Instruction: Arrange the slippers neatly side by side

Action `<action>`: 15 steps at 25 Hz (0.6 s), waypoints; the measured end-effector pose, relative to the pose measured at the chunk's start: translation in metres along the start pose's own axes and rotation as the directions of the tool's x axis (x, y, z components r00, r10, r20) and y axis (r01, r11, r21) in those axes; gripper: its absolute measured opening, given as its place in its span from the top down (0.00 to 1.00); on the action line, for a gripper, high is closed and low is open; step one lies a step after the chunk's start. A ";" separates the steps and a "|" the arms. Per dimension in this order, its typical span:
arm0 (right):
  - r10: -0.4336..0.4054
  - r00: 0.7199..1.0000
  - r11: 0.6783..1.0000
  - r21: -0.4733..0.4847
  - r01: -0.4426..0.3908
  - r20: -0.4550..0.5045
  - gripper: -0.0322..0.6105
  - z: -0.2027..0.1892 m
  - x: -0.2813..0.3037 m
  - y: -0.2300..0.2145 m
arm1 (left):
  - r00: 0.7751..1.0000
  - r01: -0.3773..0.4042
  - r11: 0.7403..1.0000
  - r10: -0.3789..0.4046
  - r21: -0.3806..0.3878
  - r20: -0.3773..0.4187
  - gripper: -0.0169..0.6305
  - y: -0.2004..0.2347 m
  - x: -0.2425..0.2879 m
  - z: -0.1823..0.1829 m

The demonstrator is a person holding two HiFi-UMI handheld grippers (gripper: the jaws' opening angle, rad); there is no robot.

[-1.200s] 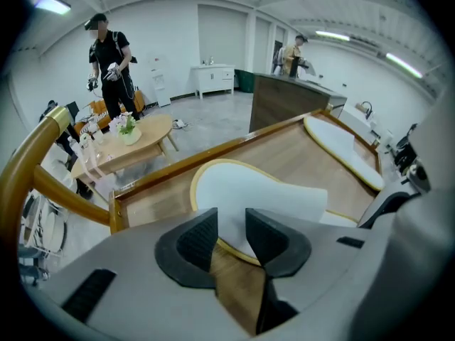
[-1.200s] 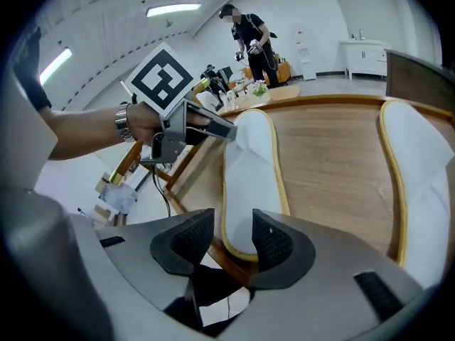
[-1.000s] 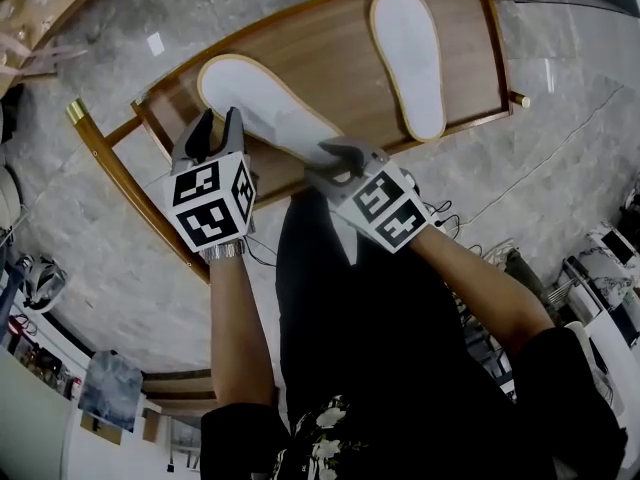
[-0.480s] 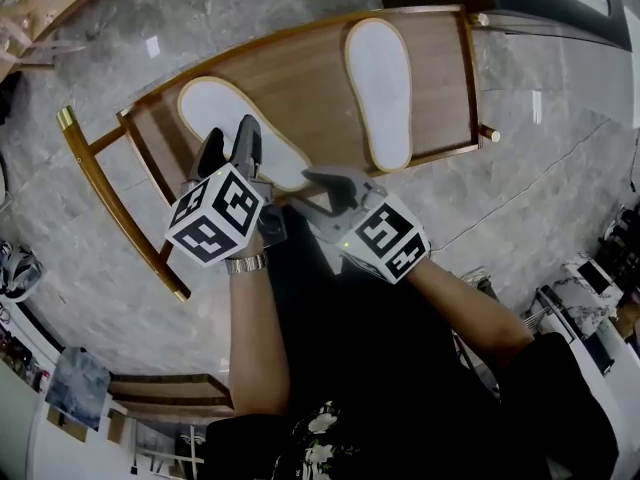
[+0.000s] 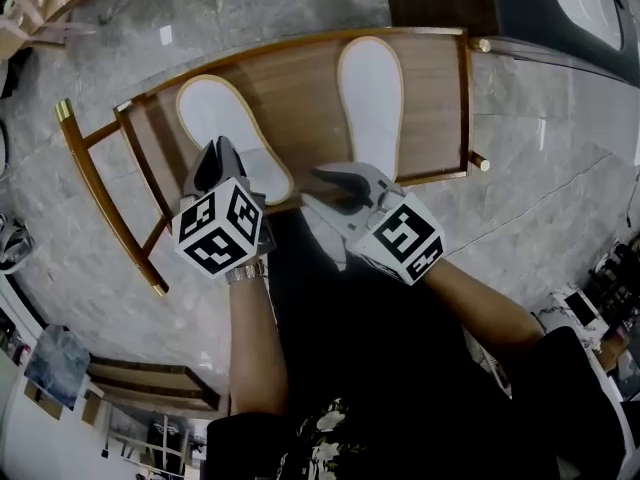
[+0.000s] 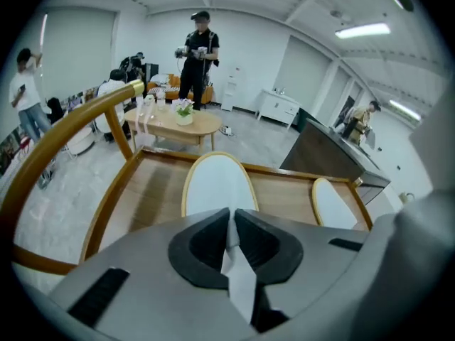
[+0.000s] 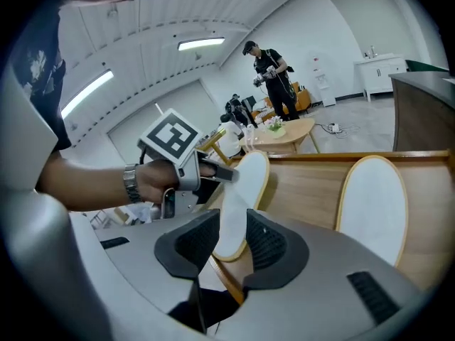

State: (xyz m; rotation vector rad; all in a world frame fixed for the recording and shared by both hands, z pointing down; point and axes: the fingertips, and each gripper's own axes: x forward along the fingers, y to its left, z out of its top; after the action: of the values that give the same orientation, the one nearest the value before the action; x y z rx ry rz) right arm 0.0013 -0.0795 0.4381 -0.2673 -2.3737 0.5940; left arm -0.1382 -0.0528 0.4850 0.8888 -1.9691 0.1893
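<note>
Standing on the grey marbled floor (image 5: 560,198), the long wooden surface (image 5: 435,108) with its raised rim carries both white, tan-edged slippers. The right slipper (image 5: 370,98) lies flat, roughly square to the rim. The left slipper (image 5: 225,118) lies well apart from it and at an angle, with its far end swung away from its mate and its near end at the near rim. The left tool (image 5: 218,150) has just been closing its jaws, which stand nearly together, clamped on the thin side edge of the left slipper. The right tool (image 5: 322,178) has also just been closing its jaws, but they stand apart with the left slipper's near end between them. Its pads are not seen pressing on the slipper.
</note>
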 end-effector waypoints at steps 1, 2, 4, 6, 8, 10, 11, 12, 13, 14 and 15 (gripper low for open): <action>-0.003 1.000 1.000 -0.005 0.003 0.002 0.78 0.001 -0.002 -0.004 | 1.000 -0.014 0.999 0.014 0.035 0.010 0.94 -0.003 -0.005 0.003; -0.008 1.000 1.000 -0.012 0.008 0.006 0.78 0.003 -0.003 -0.007 | 0.999 -0.028 0.997 0.026 0.068 0.021 0.94 -0.006 -0.011 0.006; -0.029 0.999 0.999 -0.030 0.030 0.021 0.78 0.007 -0.009 -0.013 | 0.998 -0.044 0.993 0.040 0.110 0.041 0.94 -0.011 -0.024 0.008; -0.070 0.996 0.996 -0.045 0.072 0.049 0.79 0.012 -0.016 -0.019 | 0.998 -0.044 0.991 0.037 0.128 0.057 0.94 -0.017 -0.036 0.010; -0.106 0.989 0.993 -0.042 0.111 0.099 0.81 0.019 -0.023 -0.021 | 0.998 -0.029 0.990 0.019 0.140 0.067 0.94 -0.022 -0.043 0.011; -0.142 0.976 0.988 -0.029 0.149 0.165 0.85 0.028 -0.033 -0.024 | 0.998 0.011 0.991 -0.020 0.133 0.066 0.94 -0.030 -0.046 0.010; -0.168 0.967 0.984 -0.020 0.175 0.193 0.86 0.032 -0.038 -0.026 | 0.997 0.039 0.991 -0.047 0.129 0.062 0.94 -0.035 -0.046 0.010; -0.197 0.957 0.979 -0.010 0.204 0.214 0.86 0.034 -0.043 -0.029 | 0.996 0.066 0.989 -0.074 0.130 0.059 0.94 -0.039 -0.047 0.011; -0.228 0.947 0.972 0.000 0.234 0.227 0.86 0.036 -0.046 -0.032 | 0.994 0.088 0.987 -0.096 0.137 0.057 0.94 -0.042 -0.048 0.012; -0.257 0.937 0.965 0.011 0.262 0.235 0.86 0.037 -0.049 -0.035 | 0.992 0.103 0.984 -0.112 0.144 0.058 0.94 -0.044 -0.050 0.014; -0.282 0.929 0.958 0.022 0.285 0.240 0.86 0.037 -0.052 -0.037 | 0.990 0.115 0.982 -0.125 0.147 0.060 0.94 -0.044 -0.052 0.016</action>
State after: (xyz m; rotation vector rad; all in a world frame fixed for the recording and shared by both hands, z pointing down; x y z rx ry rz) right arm 0.0156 -0.1421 0.4020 0.1527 -2.5861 0.4954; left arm -0.1049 -0.0660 0.4244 1.1182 -1.9773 0.2354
